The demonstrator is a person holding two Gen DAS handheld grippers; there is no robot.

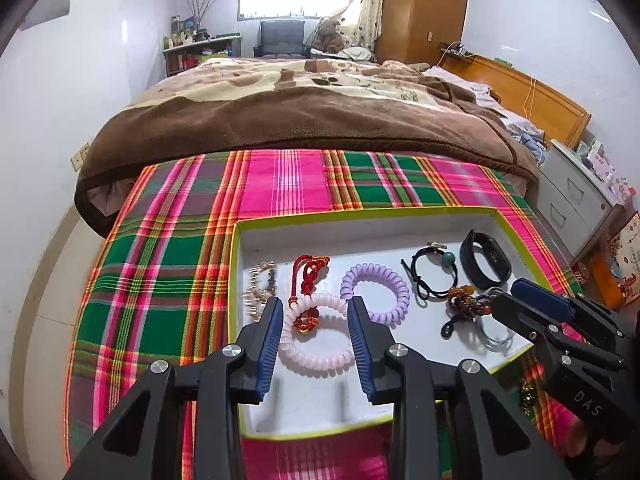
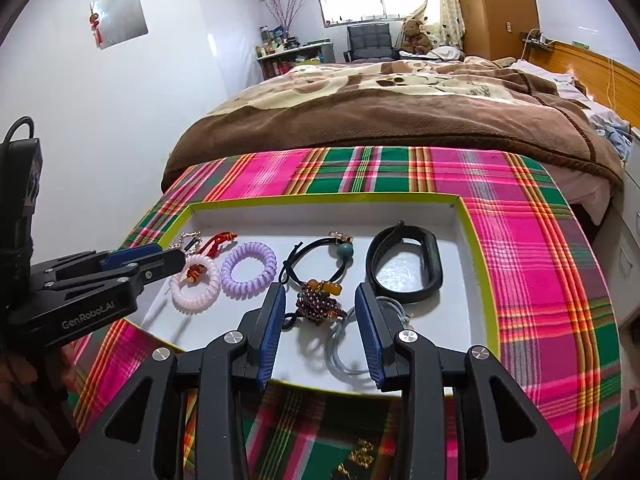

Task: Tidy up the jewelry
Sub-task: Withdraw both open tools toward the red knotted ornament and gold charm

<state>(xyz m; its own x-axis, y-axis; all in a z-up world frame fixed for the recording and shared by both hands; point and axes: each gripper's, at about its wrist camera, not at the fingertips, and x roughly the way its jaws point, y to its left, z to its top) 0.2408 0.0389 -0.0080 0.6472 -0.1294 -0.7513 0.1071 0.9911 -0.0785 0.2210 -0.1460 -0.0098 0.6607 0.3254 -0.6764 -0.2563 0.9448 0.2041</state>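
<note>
Across the tray (image 1: 496,220), left to right: a pale beaded bracelet (image 1: 262,286) at the left wall, a red cord charm (image 1: 308,276), a pink coil band (image 1: 316,334), a purple coil band (image 1: 376,294), a black cord with a teal bead (image 1: 434,274), a dark bead cluster (image 1: 466,300), a clear ring (image 1: 494,332), and a black wristband (image 1: 484,262) at the right wall. The tray sits on a plaid cloth (image 1: 160,260).

Left gripper (image 1: 314,312) is open, nothing held. The pink coil band lies flat straight ahead of it, right between the two blue pads, its far arc past the fingertips. The lower end of the red cord charm rests on that band's far rim, so a close here would likely catch both.

Right gripper (image 2: 320,300) is open too, empty. In its own view the dark bead cluster (image 2: 318,306) sits between the tips, nearer the left finger, while the clear ring (image 2: 340,344) lies partly under the right finger. The black wristband (image 2: 404,268) is just beyond, its long axis running roughly across the fingers.

Judgement: each hand has one nearest piece, the left hand the pink band, the right hand the bead cluster. Whether either gripper touches the tray floor, I cannot tell.
</note>
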